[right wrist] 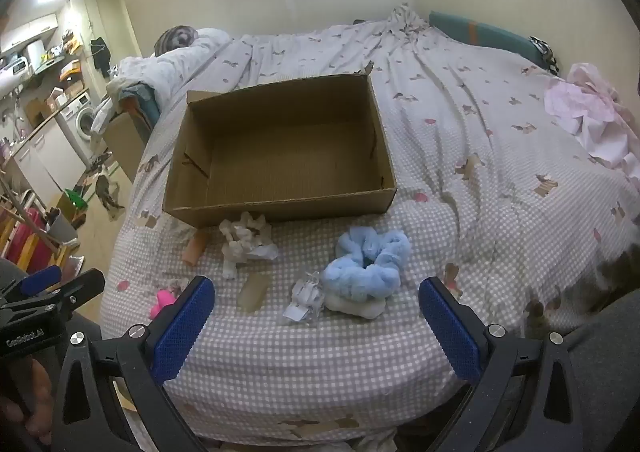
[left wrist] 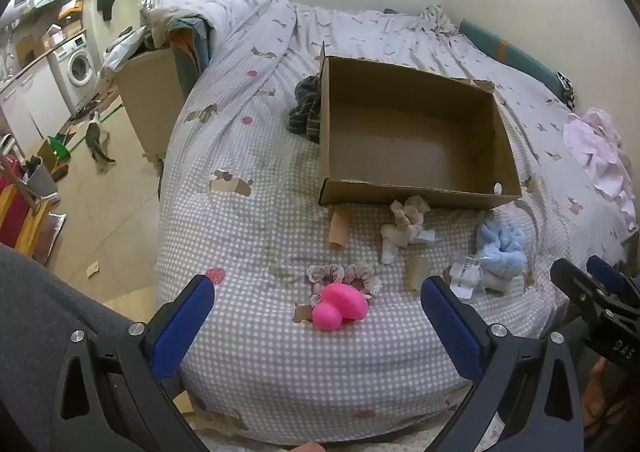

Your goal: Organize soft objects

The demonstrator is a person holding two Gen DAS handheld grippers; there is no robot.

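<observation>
- Left gripper (left wrist: 318,326), bottom centre of the left wrist view: blue-padded jaws spread wide, holding nothing, above the edge of a checked bedspread (left wrist: 260,352).
- Right gripper (right wrist: 316,322), bottom centre of the right wrist view: jaws likewise wide apart and empty.
- Cardboard box (left wrist: 412,132) sits open and empty on the bed, centre of both views.
- Soft things lie in front of the box — a pink toy (left wrist: 340,306) touching a frilly scrunchie (left wrist: 344,274) at lower centre, a cream fabric bundle (left wrist: 404,228) against the box's front wall, and a fluffy blue scrunchie (right wrist: 368,262) at centre right.
- A cat (left wrist: 96,140) stands on the floor, left edge.
</observation>
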